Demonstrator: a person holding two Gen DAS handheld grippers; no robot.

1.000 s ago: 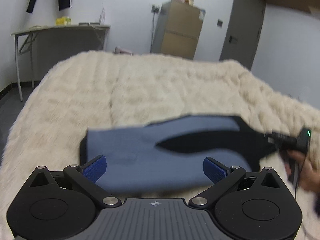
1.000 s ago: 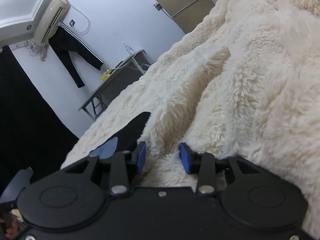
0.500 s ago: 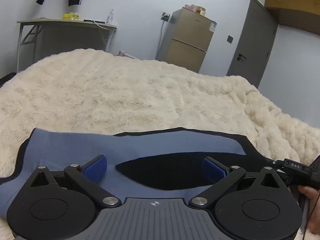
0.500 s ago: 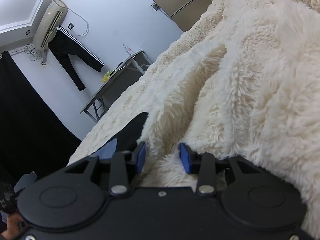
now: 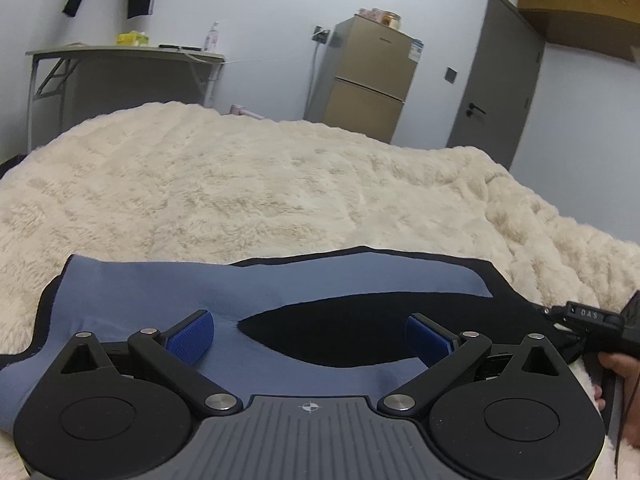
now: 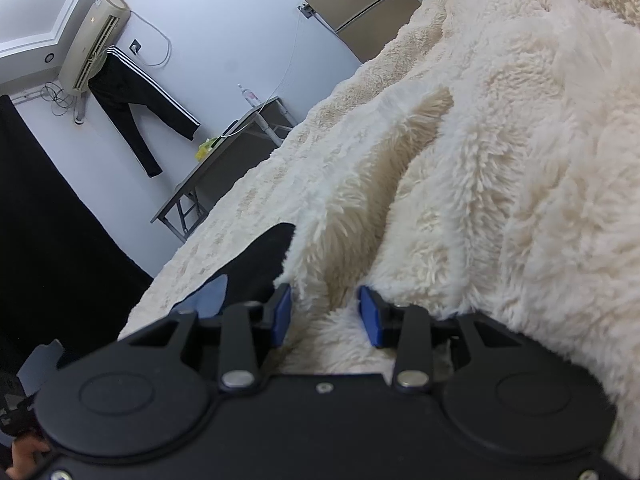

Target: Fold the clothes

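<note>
Fold looks early to me: blue-and-black garment (image 5: 168, 300) lies spread on the fluffy bed blanket (image 5: 260, 184), no clean fold yet, most steps left. My left gripper (image 5: 310, 334) has its jaws wide apart over the cloth, clamping nothing. Right gripper (image 6: 325, 312) is part-open w/ a tuft of blanket between the pads; garment edge sits just beside it. Vs a sec ago, left view has dropped closer to the cloth; right unchanged.
</note>
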